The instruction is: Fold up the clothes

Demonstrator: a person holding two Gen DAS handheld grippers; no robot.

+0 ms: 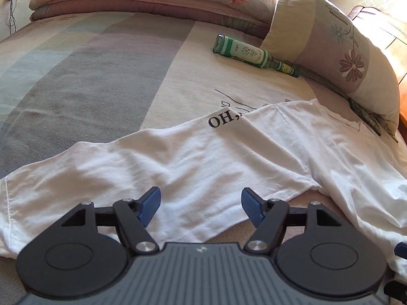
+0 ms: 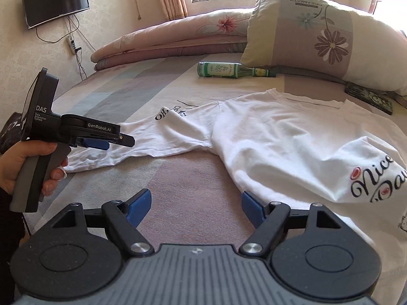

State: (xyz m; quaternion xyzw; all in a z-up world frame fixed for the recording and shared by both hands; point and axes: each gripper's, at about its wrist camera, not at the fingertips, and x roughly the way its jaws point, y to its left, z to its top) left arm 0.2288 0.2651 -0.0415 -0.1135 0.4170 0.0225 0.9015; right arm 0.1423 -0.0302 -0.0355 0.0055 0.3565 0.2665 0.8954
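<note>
lying spread on the bed (image 1: 101,81), just ahead of the left gripper (image 1: 201,207) and ahead-right of the right gripper (image 2: 195,207): white t-shirt (image 2: 279,142), thin cotton, soft, light, wrinkling, likely sagging when lifted. both grippers standing spread, pinching nothing. probably best pinching hem or sleeve edge. lying well beyond: smooth green glass bottle (image 1: 251,53), puffy floral pillow (image 2: 318,38).

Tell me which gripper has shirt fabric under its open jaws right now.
The left gripper: its open jaws hang over the white T-shirt. The right gripper, also open, is over bare bedsheet beside the shirt.
</note>
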